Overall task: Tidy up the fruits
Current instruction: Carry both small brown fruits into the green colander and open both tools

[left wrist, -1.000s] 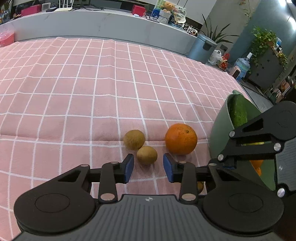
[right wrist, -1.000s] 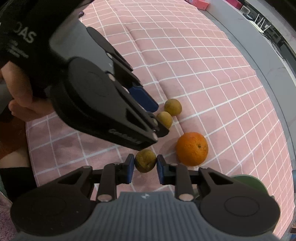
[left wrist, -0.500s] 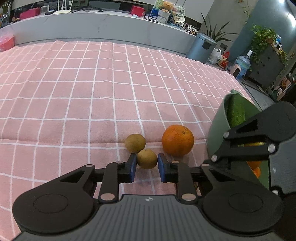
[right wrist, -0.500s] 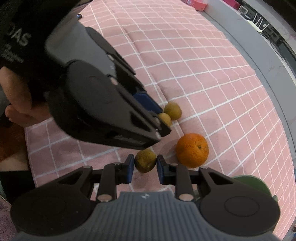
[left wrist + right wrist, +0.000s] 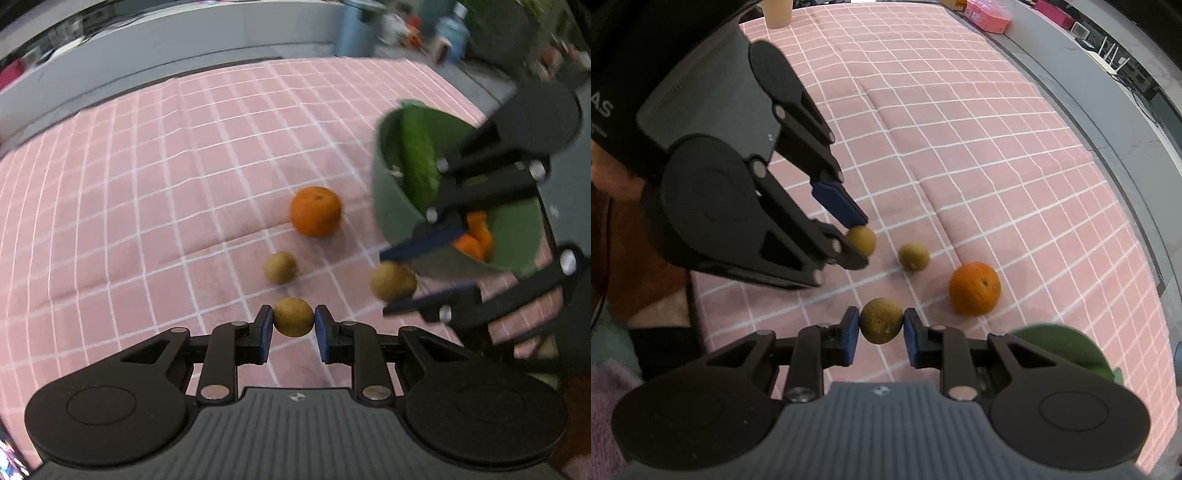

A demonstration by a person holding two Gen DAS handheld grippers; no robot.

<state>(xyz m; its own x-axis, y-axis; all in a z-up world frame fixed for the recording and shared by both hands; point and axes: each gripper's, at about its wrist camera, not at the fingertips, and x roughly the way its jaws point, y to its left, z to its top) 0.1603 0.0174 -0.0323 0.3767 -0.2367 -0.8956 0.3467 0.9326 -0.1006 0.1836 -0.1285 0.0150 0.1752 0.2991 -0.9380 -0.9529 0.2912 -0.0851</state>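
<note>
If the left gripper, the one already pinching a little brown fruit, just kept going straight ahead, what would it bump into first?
Probably the other small brown fruit lying on the pink cloth just ahead of the left gripper. The orange sits farther on, slightly right. Depth is hard to judge, so it might pass over.

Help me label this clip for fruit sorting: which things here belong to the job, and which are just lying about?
Job:
left gripper, shut on a small brown fruit
right gripper, shut on another
third brown fruit, loose on the cloth
orange
green bowl

Lying about:
beige cup
pink box
grey bin
</note>
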